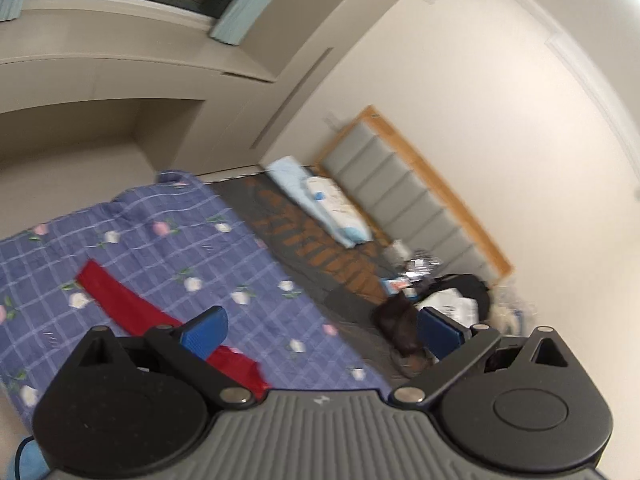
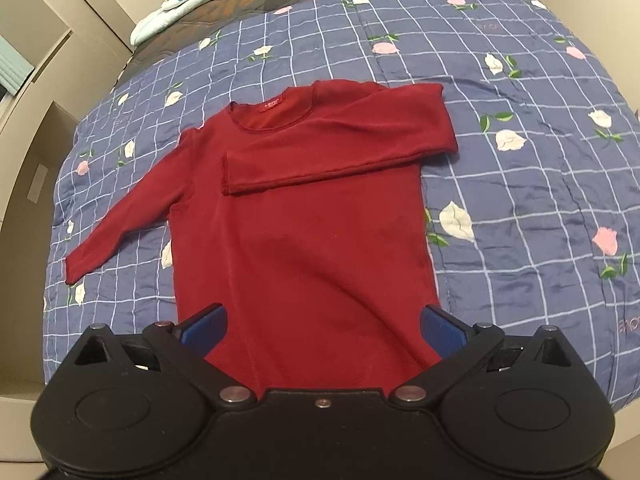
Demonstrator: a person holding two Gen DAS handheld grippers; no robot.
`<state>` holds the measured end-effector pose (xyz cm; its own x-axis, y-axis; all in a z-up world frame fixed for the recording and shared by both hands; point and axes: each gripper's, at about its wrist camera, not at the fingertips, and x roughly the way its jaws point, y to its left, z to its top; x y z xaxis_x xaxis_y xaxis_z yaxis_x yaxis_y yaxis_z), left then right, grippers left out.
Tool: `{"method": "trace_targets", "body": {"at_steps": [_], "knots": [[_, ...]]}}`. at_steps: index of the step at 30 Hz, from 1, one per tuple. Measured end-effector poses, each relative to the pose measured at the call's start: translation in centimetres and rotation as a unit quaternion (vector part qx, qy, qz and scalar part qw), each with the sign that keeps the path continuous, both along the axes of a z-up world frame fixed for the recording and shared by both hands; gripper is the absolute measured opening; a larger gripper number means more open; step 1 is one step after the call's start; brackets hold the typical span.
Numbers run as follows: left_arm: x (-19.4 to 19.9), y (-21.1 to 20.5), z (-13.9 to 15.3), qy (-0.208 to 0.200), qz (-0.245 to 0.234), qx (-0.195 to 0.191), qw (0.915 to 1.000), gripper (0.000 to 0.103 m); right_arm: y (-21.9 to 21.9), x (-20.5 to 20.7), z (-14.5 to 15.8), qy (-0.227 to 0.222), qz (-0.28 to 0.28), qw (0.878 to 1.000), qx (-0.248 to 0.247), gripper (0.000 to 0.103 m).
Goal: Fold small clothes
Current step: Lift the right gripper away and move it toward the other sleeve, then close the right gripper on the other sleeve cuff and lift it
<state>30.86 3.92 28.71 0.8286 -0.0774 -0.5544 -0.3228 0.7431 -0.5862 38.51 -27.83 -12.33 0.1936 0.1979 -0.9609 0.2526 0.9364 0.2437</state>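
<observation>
Left wrist, sleeve: I see one stretched sleeve of the red long-sleeved top point(image 1: 132, 312) running slantwise from upper left down under my left gripper point(image 1: 320, 332), its near part just behind the left blue pad point(image 1: 206, 332).
Left wrist, jaws: wide apart, nothing between them; the picture is blurred.
Left wrist, surface: a blue checked quilt with flowers point(image 1: 168, 240) covers the near part of the bed; beyond it a dark patterned cover, a pale blue pillow point(image 1: 320, 204) and a padded grey headboard point(image 1: 400, 196).
Left wrist, room: cream walls, a window with pale curtains at top left, a clutter of bags by the headboard.
Right wrist, top: the garment lies flat on the quilt point(image 2: 520, 200), neck away from me, hem nearest, long axis running straight away from my right gripper point(image 2: 322, 328).
Right wrist, sleeves: the one on the picture's right is folded across the chest; the other point(image 2: 124, 216) lies out to the left.
Right wrist, jaws: apart and empty, straddling the hem from above.
Judgement: the outstretched sleeve is the next fold, and my left gripper is nearer it.
</observation>
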Motion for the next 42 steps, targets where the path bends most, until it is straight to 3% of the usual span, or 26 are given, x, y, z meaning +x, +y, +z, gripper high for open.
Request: {"method": "trace_targets", "body": {"at_steps": [7, 13, 17, 20, 26, 31, 38, 42], "knots": [[2.6, 10.2, -10.7, 0.081, 0.091, -0.026, 0.9922, 0.103, 3.3, 0.8, -1.1, 0.004, 0.004, 1.0, -0.013, 0.102], [3.7, 21.8, -19.6, 0.171, 0.178, -0.009, 0.969, 0.103, 9.9, 3.1, -2.7, 0.008, 0.027, 0.999, -0.029, 0.102], [4.5, 28.7, -24.1, 0.229, 0.197, 0.003, 0.9531, 0.103, 16.6, 5.2, -3.5, 0.004, 0.076, 0.997, -0.032, 0.102], [5.4, 32.3, -26.8, 0.251, 0.203, 0.012, 0.9464, 0.103, 22.5, 7.3, -4.7, -0.002, 0.135, 0.99, -0.035, 0.102], [7.2, 36.1, -32.0, 0.292, 0.179, 0.029, 0.9392, 0.103, 35.8, 12.2, -8.6, -0.03, 0.263, 0.964, -0.027, 0.097], [7.6, 37.7, -35.6, 0.322, 0.165, 0.0, 0.9324, 0.103, 46.4, 15.9, -11.7, -0.077, 0.356, 0.931, -0.002, 0.085], [6.2, 39.7, -37.8, 0.344, 0.17, -0.01, 0.9235, 0.103, 57.9, 18.6, -14.8, -0.121, 0.458, 0.88, 0.041, 0.068], [5.2, 40.9, -38.6, 0.36, 0.188, -0.013, 0.9137, 0.103, 62.5, 19.2, -15.9, -0.128, 0.479, 0.866, 0.07, 0.06]]}}
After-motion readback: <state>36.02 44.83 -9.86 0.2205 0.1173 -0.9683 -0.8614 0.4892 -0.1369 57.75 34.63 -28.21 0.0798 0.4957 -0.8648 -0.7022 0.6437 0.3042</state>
